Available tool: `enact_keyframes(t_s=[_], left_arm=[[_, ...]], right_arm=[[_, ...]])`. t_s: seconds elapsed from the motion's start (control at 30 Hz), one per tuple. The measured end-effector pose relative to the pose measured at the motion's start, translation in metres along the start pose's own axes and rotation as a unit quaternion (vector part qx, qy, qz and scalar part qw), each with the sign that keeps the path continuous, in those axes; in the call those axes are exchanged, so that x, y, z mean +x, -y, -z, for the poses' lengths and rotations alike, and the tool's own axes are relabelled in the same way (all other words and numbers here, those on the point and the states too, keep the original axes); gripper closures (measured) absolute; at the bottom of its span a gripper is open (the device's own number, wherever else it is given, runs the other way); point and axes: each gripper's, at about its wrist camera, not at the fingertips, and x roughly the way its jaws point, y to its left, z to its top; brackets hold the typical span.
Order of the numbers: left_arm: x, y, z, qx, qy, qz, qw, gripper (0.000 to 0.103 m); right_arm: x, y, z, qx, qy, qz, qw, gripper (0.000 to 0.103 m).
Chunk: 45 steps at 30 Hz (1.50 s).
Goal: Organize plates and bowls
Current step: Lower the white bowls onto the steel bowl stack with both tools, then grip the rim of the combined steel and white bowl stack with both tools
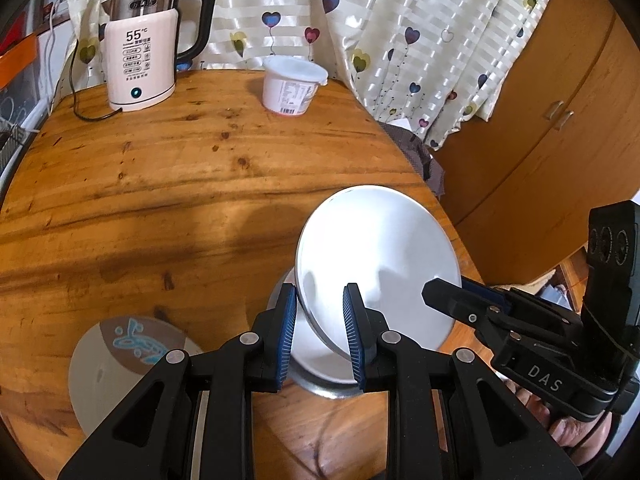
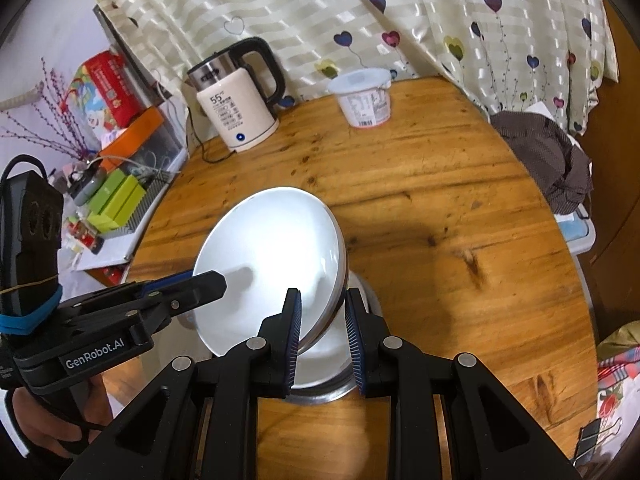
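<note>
1. Far left on the wooden table (image 1: 160, 184) stands a kettle (image 1: 142, 48). Near the left edge lies a flat plate with a blue picture (image 1: 120, 356).
2. In the middle, a shiny metal plate (image 1: 380, 264) is tipped up on its edge, over a metal bowl (image 1: 320, 384) that sits on the table at the near side.
3. The left gripper (image 1: 320, 336) has its two fingers apart, one on each side of the plate's left rim. They look close to the rim, but I cannot tell if they squeeze it.
4. The right gripper (image 2: 322, 336) does the same on the plate's right rim. Its fingers are apart too, with the rim between them.
5. Both grippers are about as near to the plate as each other. The plate's flat face leans toward the far side, so I think the next move is to lay it down flat together, maybe on the bowl or beside it.
6. Far right, a white tub (image 1: 294, 84) stands by the curtain (image 1: 420, 20).
</note>
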Motion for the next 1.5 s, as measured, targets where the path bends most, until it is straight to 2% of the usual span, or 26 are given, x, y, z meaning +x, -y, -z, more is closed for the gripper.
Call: enact_keyframes(t_s=[0.63,1.5], left_arm=[[0.015,-0.002,0.016,-0.007,-0.031,-0.016,0.9993,0.079],[0.030,-0.006,0.019,-0.012,-0.046,-0.009,0.9988,0.079]], right_arm=[[0.018,0.009,0.017,0.014,-0.040,-0.012,0.999,0.081],[0.030,0.013,0.016,0.007,-0.053,0.004,0.999,0.079]])
